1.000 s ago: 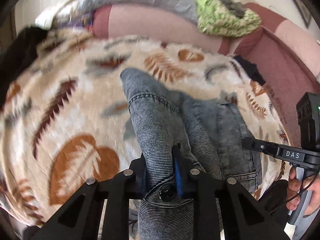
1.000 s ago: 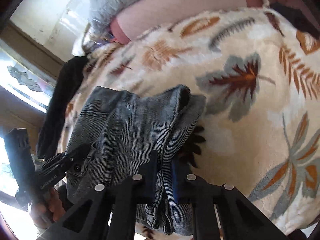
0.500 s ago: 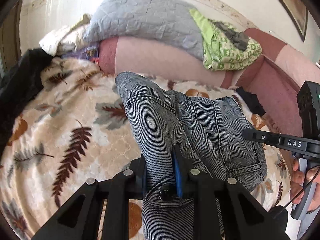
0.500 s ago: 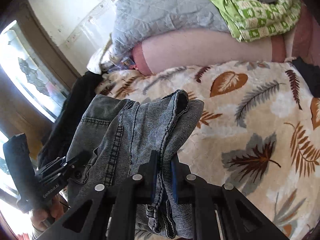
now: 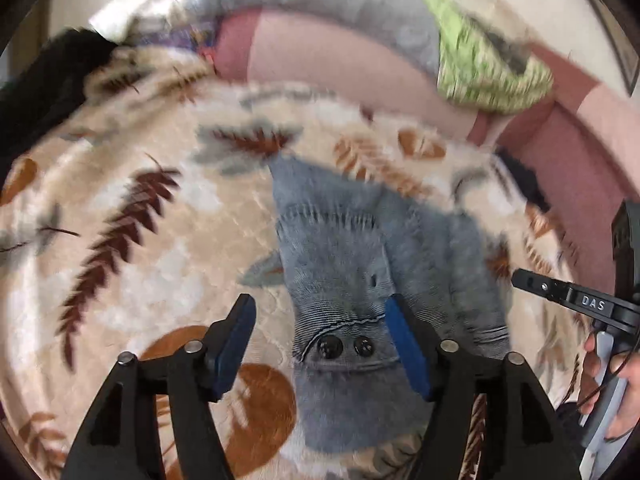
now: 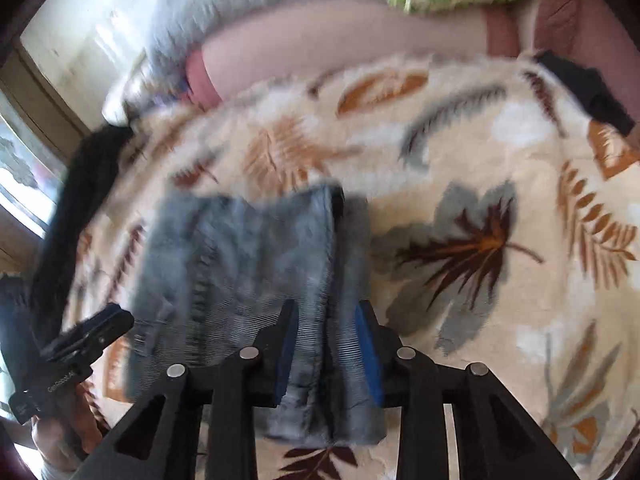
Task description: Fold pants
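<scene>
The folded grey-blue denim pants (image 5: 360,272) lie flat on the leaf-print blanket (image 5: 132,240); two black buttons on the waistband sit near the camera. My left gripper (image 5: 320,320) is wide open, its blue pads on either side of the waistband and off the cloth. In the right wrist view the pants (image 6: 248,264) lie in a folded stack. My right gripper (image 6: 326,320) is partly open around the stack's right edge, with a gap showing between its pads and the cloth. The right gripper also shows in the left wrist view (image 5: 576,300), and the left gripper in the right wrist view (image 6: 80,340).
A pink bolster (image 5: 328,52) with a grey quilted pillow (image 6: 248,4) and a green patterned cloth (image 5: 484,68) lies at the back of the bed. Dark clothing (image 5: 44,76) lies at the left edge, another dark piece (image 6: 584,88) at the right.
Both grippers lowered the pants onto the blanket and opened. The left went from shut on the waistband to wide open; the right loosened its hold. The pants now lie flat.
</scene>
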`<state>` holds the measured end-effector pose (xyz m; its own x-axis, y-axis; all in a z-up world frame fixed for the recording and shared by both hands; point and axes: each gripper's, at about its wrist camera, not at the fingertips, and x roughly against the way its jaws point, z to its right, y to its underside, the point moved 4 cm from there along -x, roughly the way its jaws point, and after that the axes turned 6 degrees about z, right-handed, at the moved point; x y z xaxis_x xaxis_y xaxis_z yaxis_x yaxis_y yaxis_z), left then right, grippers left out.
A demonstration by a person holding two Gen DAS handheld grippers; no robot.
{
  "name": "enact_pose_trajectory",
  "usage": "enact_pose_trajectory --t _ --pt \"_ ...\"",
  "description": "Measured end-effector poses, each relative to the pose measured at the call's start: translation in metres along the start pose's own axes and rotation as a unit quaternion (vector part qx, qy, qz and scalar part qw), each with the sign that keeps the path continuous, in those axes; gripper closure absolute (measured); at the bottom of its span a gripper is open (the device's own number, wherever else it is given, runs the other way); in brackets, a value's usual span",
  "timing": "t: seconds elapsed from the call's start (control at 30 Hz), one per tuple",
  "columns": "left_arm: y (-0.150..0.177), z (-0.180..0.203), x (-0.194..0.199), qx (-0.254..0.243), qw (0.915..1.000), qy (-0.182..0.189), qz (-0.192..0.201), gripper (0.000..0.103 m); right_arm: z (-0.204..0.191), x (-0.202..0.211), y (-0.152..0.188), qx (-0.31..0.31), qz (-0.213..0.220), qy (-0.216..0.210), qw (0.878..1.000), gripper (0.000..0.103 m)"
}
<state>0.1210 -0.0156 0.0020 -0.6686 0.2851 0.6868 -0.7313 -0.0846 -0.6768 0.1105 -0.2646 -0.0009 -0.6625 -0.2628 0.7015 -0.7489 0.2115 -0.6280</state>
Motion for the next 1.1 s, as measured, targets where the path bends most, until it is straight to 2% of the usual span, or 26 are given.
enact_pose_trajectory --t 0.07,0.13,0.17,0.27,0.3,0.4,0.5,0.63,0.67,0.73,0.9,1.1 --pt "0.004 0.001 0.015 0.001 0.9998 -0.006 0.02 0.025 -0.009 0.015 0.009 0.007 0.013 -0.014 1.0 0.063" --pt "0.014 0.003 0.016 -0.006 0.9998 -0.014 0.014 0.025 -0.017 0.014 0.026 0.029 0.013 -0.005 0.999 0.055" --pt "0.021 0.006 0.012 -0.017 0.9997 -0.016 0.006 0.025 -0.021 0.006 0.037 0.042 0.002 0.003 0.999 0.052" --pt "0.043 0.011 -0.006 -0.043 0.9975 -0.046 -0.031 0.025 -0.013 -0.035 0.07 0.069 -0.067 0.034 0.995 0.05" --pt "0.051 0.011 -0.014 -0.041 0.9968 -0.052 -0.045 0.025 -0.011 -0.039 0.074 0.072 -0.062 0.036 0.995 0.05" --pt "0.052 0.01 -0.004 -0.028 0.9971 -0.066 -0.026 0.024 -0.016 -0.02 0.068 0.081 -0.044 0.049 0.995 0.046" --pt "0.048 0.014 0.015 -0.029 0.9963 -0.08 -0.014 0.024 -0.022 0.017 0.061 0.09 -0.001 0.037 0.995 0.04" --pt "0.047 0.024 0.048 -0.037 0.9938 -0.099 0.035 0.022 -0.03 0.062 0.07 0.114 0.054 0.044 0.991 0.018" --pt "0.049 0.027 0.056 -0.04 0.9926 -0.106 0.044 0.022 -0.031 0.069 0.074 0.121 0.056 0.048 0.99 0.011" --pt "0.051 0.03 0.064 -0.04 0.9915 -0.111 0.053 0.021 -0.031 0.074 0.085 0.131 0.055 0.053 0.989 0.004" --pt "0.059 0.033 0.076 -0.032 0.9916 -0.106 0.066 0.021 -0.019 0.075 0.118 0.139 0.04 0.069 0.987 0.0" --pt "0.067 0.043 0.082 -0.051 0.9899 -0.119 0.057 0.021 -0.019 0.087 0.122 0.15 0.083 0.089 0.981 0.0"
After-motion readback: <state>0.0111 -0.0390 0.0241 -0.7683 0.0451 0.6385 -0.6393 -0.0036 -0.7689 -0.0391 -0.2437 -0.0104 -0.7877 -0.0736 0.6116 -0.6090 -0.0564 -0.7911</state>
